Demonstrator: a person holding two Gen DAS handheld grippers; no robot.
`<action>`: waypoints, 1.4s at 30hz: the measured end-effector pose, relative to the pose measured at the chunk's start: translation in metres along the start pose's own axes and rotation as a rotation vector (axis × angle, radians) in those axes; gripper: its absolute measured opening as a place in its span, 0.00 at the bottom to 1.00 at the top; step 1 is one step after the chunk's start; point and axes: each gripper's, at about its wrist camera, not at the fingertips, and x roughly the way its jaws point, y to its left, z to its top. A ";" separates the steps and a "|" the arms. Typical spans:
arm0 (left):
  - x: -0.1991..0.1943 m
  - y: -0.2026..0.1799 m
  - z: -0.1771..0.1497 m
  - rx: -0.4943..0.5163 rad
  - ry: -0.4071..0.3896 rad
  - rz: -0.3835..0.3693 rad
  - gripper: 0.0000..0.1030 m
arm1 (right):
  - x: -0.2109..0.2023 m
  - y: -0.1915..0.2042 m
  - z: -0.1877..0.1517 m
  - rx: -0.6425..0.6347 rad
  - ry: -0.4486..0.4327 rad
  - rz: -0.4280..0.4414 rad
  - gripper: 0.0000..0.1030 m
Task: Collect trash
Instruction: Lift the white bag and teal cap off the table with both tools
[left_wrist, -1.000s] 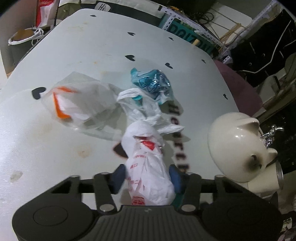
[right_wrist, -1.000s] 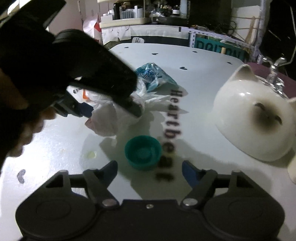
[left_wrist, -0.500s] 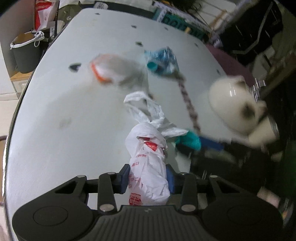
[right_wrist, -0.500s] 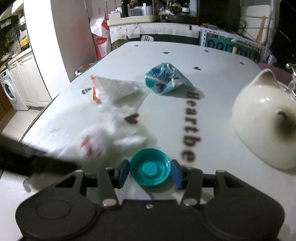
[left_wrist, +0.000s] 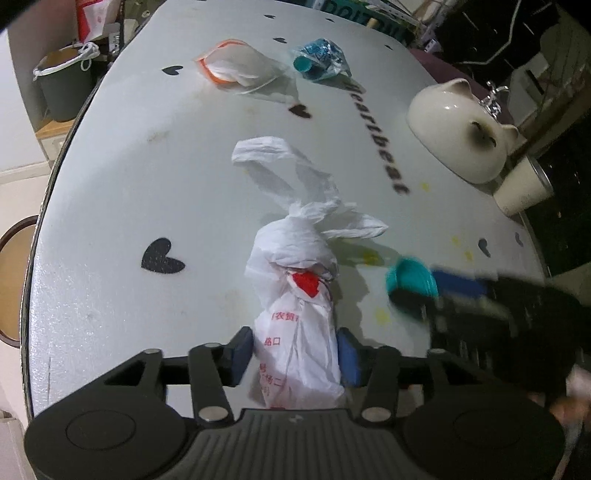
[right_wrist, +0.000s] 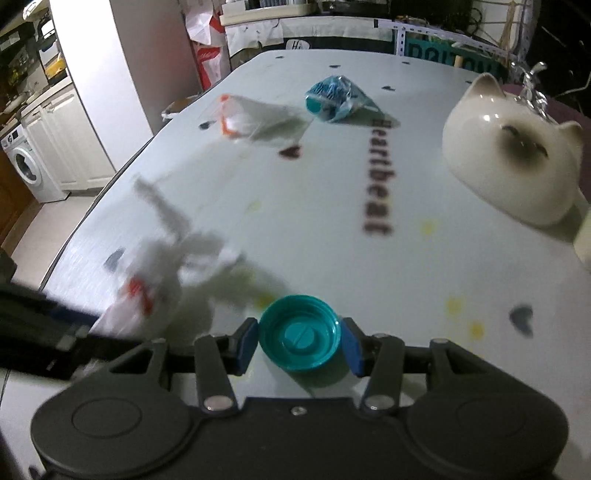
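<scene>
Between the blue pads of the black left hand-held gripper: a crumpled white plastic bag printed in red. The right hand-held gripper, black too, frames a round teal plastic cap. Ahead, a pale grey table scattered with black hearts and yellow flecks, a clear orange-edged pouch, a blue-patterned wrapper, and a glossy cream cat-shaped ceramic bowl.

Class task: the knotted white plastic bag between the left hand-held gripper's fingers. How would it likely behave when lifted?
The white bag looks crumpled and soft, so it will probably sag. Its loose handles will likely dangle. It seems light for its size, judging by the thin film.
</scene>
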 end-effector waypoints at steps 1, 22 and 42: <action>0.001 0.000 0.003 -0.006 -0.008 0.003 0.55 | -0.004 0.002 -0.005 0.000 0.003 0.001 0.48; -0.001 -0.019 0.021 0.088 -0.032 0.078 0.43 | -0.038 0.012 -0.026 0.043 -0.024 -0.032 0.48; -0.132 -0.010 -0.040 0.033 -0.301 0.079 0.43 | -0.133 0.040 -0.009 0.044 -0.207 -0.095 0.48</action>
